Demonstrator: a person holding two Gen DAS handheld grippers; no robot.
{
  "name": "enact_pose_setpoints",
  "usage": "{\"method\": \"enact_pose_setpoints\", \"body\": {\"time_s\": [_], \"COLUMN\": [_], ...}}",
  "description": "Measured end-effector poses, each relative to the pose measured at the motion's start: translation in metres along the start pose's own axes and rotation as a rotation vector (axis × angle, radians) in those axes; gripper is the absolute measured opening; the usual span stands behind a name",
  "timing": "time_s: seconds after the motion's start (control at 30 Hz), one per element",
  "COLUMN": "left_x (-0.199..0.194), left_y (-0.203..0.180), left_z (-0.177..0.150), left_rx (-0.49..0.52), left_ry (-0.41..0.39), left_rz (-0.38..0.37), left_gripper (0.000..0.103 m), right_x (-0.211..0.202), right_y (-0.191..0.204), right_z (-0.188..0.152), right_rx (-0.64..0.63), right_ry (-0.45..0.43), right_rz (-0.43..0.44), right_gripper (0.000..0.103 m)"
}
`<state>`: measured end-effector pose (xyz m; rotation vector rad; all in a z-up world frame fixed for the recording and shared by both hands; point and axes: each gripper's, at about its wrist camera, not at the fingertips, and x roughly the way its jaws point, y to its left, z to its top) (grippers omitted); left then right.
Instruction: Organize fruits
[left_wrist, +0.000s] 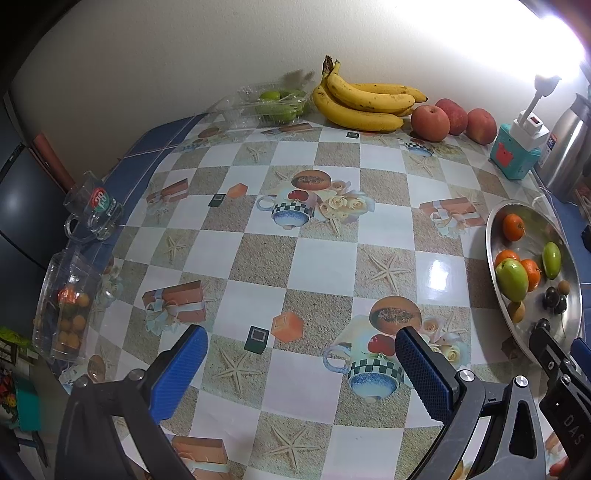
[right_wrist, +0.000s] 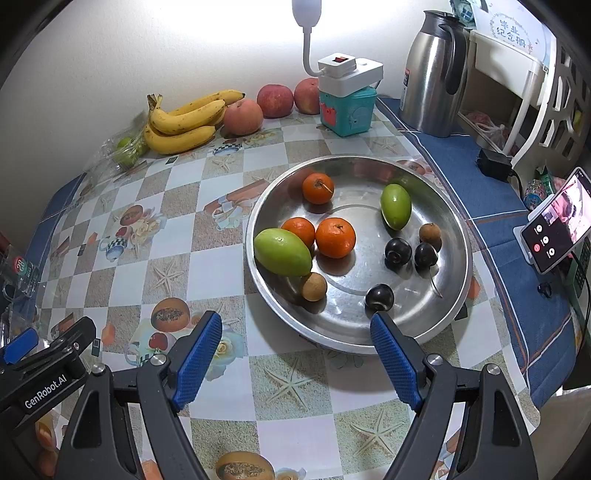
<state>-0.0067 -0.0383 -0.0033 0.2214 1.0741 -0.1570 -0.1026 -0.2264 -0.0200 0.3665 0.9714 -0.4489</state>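
A round steel tray (right_wrist: 458, 236) holds three oranges (right_wrist: 335, 237), two green fruits (right_wrist: 282, 252), two brown longans (right_wrist: 314, 286) and three dark cherries (right_wrist: 379, 297). My right gripper (right_wrist: 297, 334) is open and empty, just in front of the tray's near rim. My left gripper (left_wrist: 301, 349) is open and empty over the checked tablecloth, left of the tray (left_wrist: 495, 221). Bananas (left_wrist: 364, 99) and three apples (left_wrist: 430, 122) lie by the far wall. A clear box of green fruits (left_wrist: 275, 103) sits left of the bananas.
A teal box with a white lamp (right_wrist: 345, 99) and a steel thermos (right_wrist: 430, 70) stand at the back right. A phone (right_wrist: 556, 225) stands at the right. A glass mug (left_wrist: 94, 212) and a clear box of small orange fruits (left_wrist: 66, 306) sit at the table's left edge.
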Motion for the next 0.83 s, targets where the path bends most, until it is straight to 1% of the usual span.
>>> {"method": "enact_pose_setpoints", "body": {"time_s": [0.47, 0.57, 0.7, 0.83], "left_x": [-0.0008, -0.0022, -0.0085, -0.0089], "left_y": [0.0003, -0.0009, -0.0037, -0.0029], "left_z": [-0.0002, -0.0008, -0.0010, 0.0001], "left_rx": [-0.002, 0.004, 0.018, 0.017], "left_ry": [0.004, -0.005, -0.041, -0.042], "left_rz": [-0.006, -0.006, -0.006, -0.011], "left_gripper": [0.103, 0.103, 0.103, 0.103], "right_x": [-0.0001, -0.0001, -0.0002, -0.0003], "right_y": [-0.0004, -0.0006, -0.0009, -0.0008], "right_z": [-0.0002, -0.0001, 0.0001, 0.0000], "right_rx": [0.000, -0.001, -0.001, 0.000], "right_ry": [-0.001, 0.001, 0.001, 0.001], "right_rz": [-0.001, 0.000, 0.000, 0.000], "right_gripper": [0.083, 0.083, 0.083, 0.083]}}
